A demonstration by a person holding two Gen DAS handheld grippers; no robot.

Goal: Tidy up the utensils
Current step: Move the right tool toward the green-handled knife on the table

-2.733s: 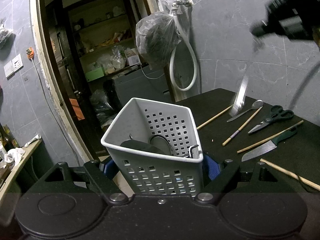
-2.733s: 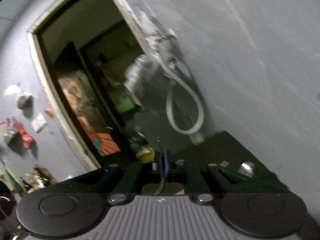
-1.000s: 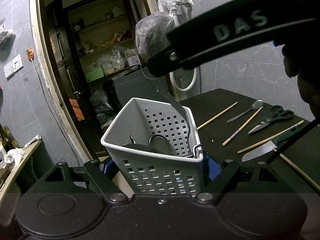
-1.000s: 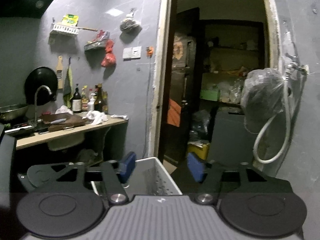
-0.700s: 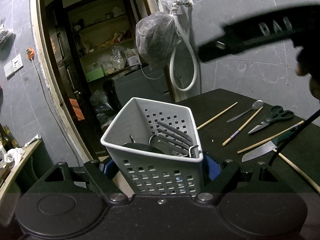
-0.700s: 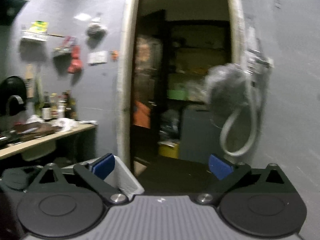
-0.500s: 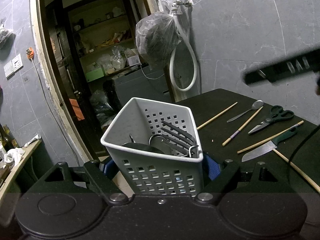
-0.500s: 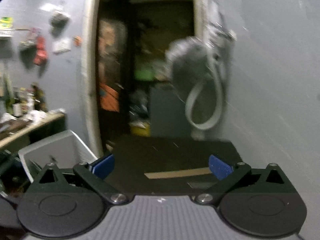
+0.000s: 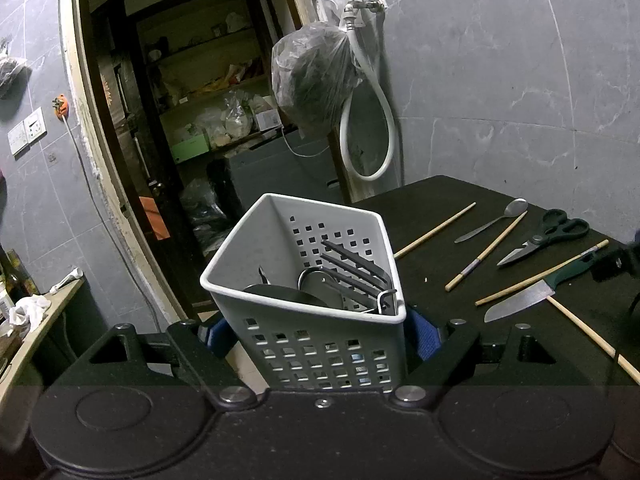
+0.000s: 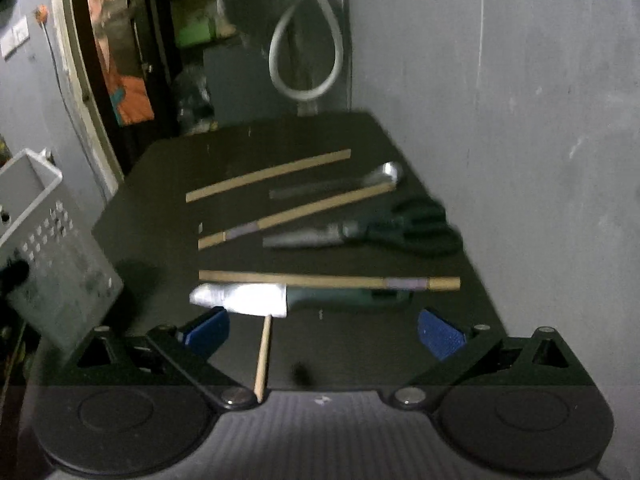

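My left gripper (image 9: pixel 320 334) is shut on a white perforated basket (image 9: pixel 320 344) that it holds at the dark table's left edge. Inside the basket lie a black slotted spatula (image 9: pixel 352 268) and other dark and metal utensils. My right gripper (image 10: pixel 322 330) stands open with nothing between its blue pads, above the table and tilted down at the utensils. Just ahead of it lie a green-handled knife (image 10: pixel 280 298) and a chopstick (image 10: pixel 328 280). Farther on are black scissors (image 10: pixel 376 232), a metal spoon (image 10: pixel 340 186) and more chopsticks. The basket (image 10: pixel 44 232) shows at the left of the right wrist view.
A grey tiled wall (image 9: pixel 520 80) bounds the table (image 9: pixel 440 264) at the back and right. A tap with a white hose (image 9: pixel 368 120) and a dark bagged bundle (image 9: pixel 312 80) hang beside an open doorway (image 9: pixel 180 140). One chopstick (image 10: pixel 262 354) lies under my right gripper.
The right gripper dropped the black spatula into the basket, opened wide, then swung right and tilted down over the utensils on the table. The left gripper and basket stayed still.
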